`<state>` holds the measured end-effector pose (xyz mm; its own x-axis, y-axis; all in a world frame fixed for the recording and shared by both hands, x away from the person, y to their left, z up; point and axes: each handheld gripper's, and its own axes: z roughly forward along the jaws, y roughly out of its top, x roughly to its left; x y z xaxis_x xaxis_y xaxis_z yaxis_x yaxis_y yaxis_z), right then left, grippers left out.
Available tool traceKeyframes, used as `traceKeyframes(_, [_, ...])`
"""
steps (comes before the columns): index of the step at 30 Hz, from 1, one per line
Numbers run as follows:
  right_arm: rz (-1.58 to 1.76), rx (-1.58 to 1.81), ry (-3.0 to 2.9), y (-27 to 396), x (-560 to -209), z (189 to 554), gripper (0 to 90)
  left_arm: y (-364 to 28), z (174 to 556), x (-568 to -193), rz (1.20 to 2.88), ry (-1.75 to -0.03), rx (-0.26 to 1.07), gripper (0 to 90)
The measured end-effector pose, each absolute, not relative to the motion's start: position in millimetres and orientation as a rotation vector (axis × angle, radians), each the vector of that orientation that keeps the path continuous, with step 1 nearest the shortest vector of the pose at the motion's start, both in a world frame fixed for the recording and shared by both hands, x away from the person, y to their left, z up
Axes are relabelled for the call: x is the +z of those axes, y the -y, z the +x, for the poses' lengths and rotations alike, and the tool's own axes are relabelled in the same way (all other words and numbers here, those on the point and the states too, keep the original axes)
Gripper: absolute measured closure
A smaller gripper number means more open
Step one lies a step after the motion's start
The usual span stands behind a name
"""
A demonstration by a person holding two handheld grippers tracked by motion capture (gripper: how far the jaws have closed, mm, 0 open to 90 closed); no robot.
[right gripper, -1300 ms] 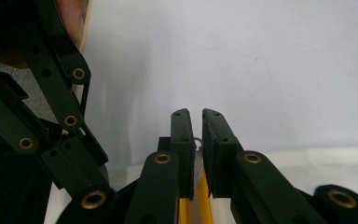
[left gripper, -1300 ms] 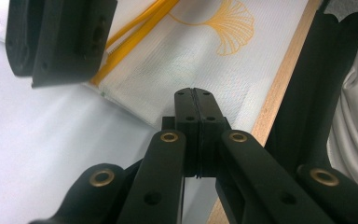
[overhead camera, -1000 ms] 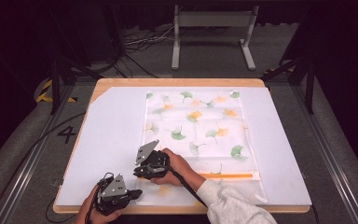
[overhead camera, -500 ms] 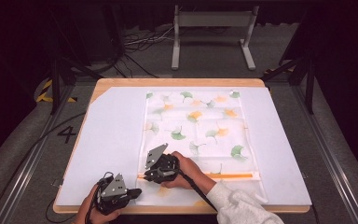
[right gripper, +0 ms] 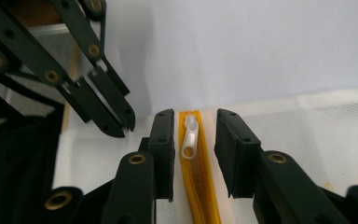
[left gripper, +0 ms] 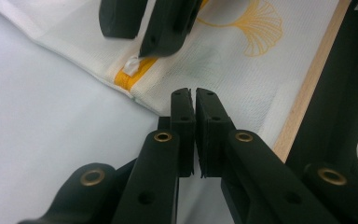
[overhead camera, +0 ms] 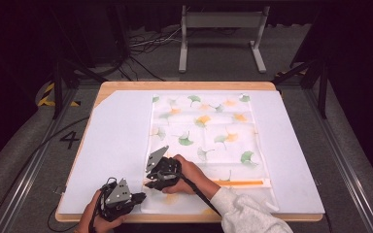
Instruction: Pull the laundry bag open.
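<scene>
A white mesh bag [overhead camera: 204, 131] printed with green and yellow leaves lies flat on the white mat. An orange zipper [overhead camera: 243, 183] runs along its near edge. My right gripper [overhead camera: 149, 184] is at the zipper's left end. It is open, and its jaws stand on either side of the white zipper pull [right gripper: 189, 140] without touching it. The left gripper [overhead camera: 138, 198] sits at the bag's near-left corner, and its jaws are pressed together on the bag's edge [left gripper: 144, 95]. From there the right gripper [left gripper: 135, 39] shows over the zipper pull [left gripper: 131, 65].
The white mat [overhead camera: 111, 145] covers a wooden table [overhead camera: 184, 85], whose near edge [left gripper: 303, 93] runs just beside the left gripper. A metal stand [overhead camera: 221, 36] and cables lie on the floor beyond the table. A bare stretch of mat spreads left of the bag.
The right gripper shifted a little to the right, then back left, and settled at the zipper's left end. The left gripper stayed in place.
</scene>
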<state>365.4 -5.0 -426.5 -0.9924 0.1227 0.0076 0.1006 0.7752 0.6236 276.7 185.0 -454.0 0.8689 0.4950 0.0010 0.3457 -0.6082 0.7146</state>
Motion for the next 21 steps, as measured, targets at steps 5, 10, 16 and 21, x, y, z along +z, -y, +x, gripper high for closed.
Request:
traceKeyframes(5, [0.182, 0.923, -2.969, -2, -432, 369, 75.4, -186, 278, -454, 2.278, -0.607, 0.244, 86.3])
traceKeyframes(10, [0.159, 0.828, -3.032, -6, -429, 370, 84.5, -185, 279, -454, 2.281, -0.607, 0.240, 86.5])
traceKeyframes(16, [0.160, 0.786, -3.030, -8, -427, 368, 84.9, -185, 278, -454, 2.279, -0.610, 0.240, 86.5])
traceKeyframes(21, [0.133, 0.789, -3.011, -6, -425, 365, 85.2, -187, 280, -455, 2.264, -0.621, 0.223, 85.6])
